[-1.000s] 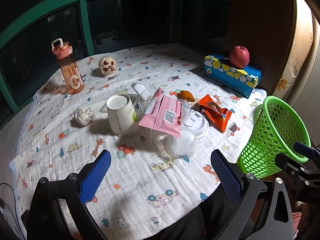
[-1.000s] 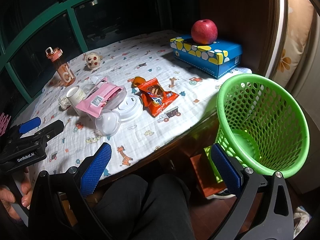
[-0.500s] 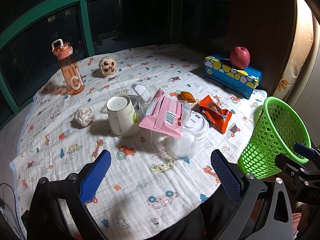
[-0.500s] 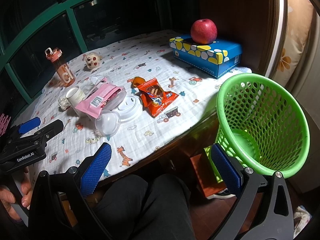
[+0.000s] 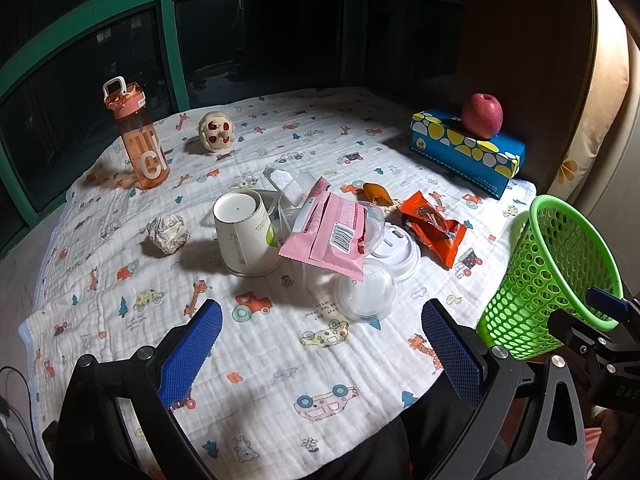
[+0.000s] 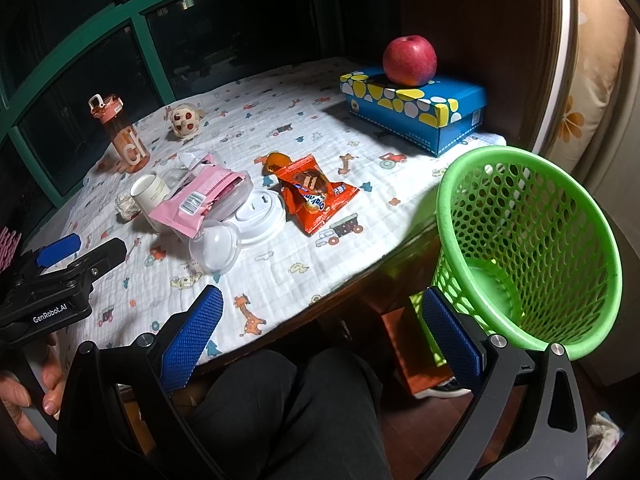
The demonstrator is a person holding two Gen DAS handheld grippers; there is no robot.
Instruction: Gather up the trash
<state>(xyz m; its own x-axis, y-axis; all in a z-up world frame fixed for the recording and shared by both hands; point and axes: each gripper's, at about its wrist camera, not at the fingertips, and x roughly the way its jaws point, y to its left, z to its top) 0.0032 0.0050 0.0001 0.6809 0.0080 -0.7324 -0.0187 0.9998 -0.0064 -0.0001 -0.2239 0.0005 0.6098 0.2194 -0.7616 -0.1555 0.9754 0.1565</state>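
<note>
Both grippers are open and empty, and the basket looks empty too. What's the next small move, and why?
Probably ease the right gripper forward toward the orange snack wrapper: it lies flat and alone, nearest the green basket beyond the table edge. The left gripper hangs open short of the pile.

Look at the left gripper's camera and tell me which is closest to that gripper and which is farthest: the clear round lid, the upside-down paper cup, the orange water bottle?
From the left gripper:
1. Clear round lid: just ahead, slightly right.
2. Upside-down paper cup: middle of the table, a bit left.
3. Orange water bottle: far left, by the window.
</note>
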